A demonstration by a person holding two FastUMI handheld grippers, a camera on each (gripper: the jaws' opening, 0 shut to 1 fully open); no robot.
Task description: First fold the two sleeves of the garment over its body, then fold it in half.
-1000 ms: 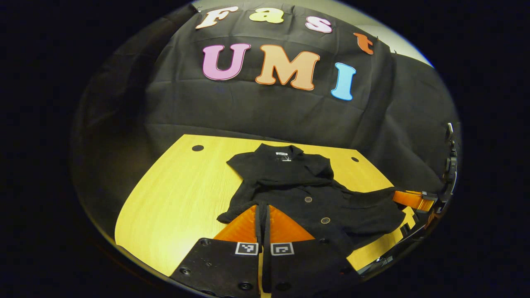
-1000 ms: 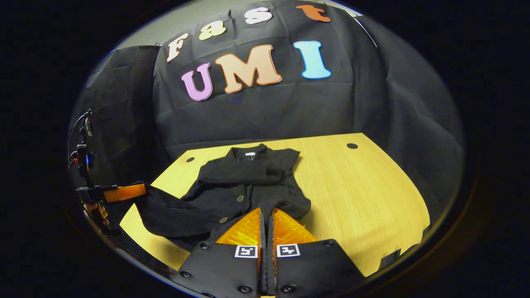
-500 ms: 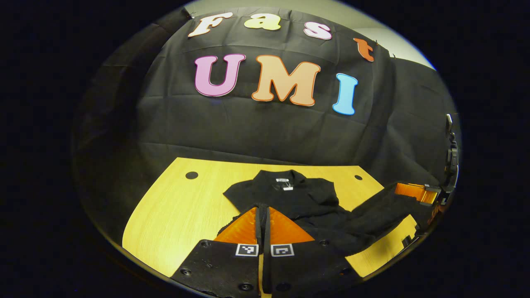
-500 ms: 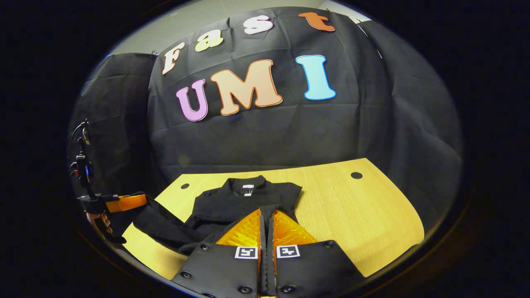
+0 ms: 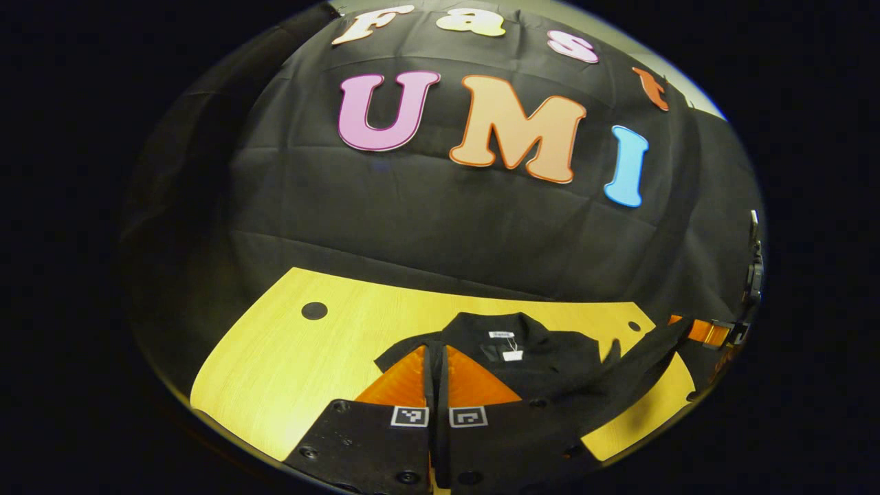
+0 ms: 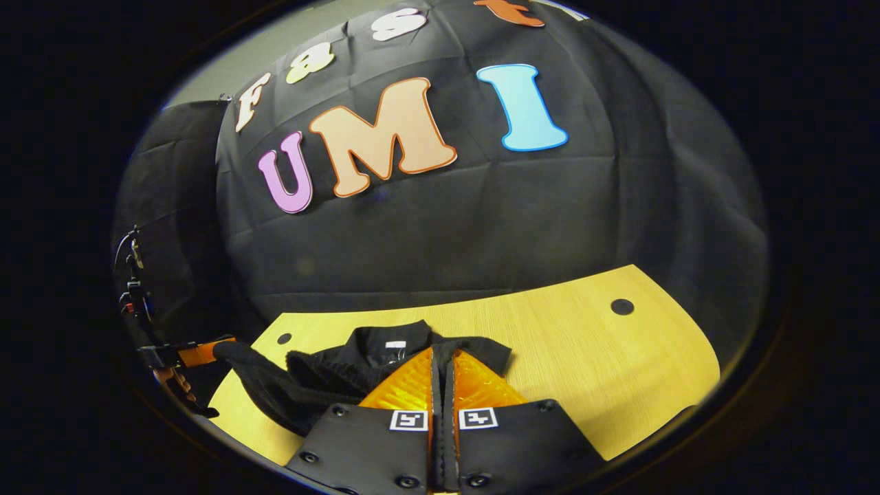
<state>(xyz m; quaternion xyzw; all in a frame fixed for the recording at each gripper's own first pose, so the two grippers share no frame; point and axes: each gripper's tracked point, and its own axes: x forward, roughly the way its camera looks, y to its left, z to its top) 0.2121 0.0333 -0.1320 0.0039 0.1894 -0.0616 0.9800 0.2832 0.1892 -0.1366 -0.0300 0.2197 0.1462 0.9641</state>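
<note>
The garment was black, with a small white tag at its collar. The table was yellow wood with a fine grain and dark round holes.

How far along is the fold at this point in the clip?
Sleeves: they look tucked over the garment, none trailing on the table.
In hand: the half fold. The left gripper and right gripper are each shut on the hem, lifted off the table and carried toward the collar.
Left: lay the hem over the collar end, release, flatten.
</note>
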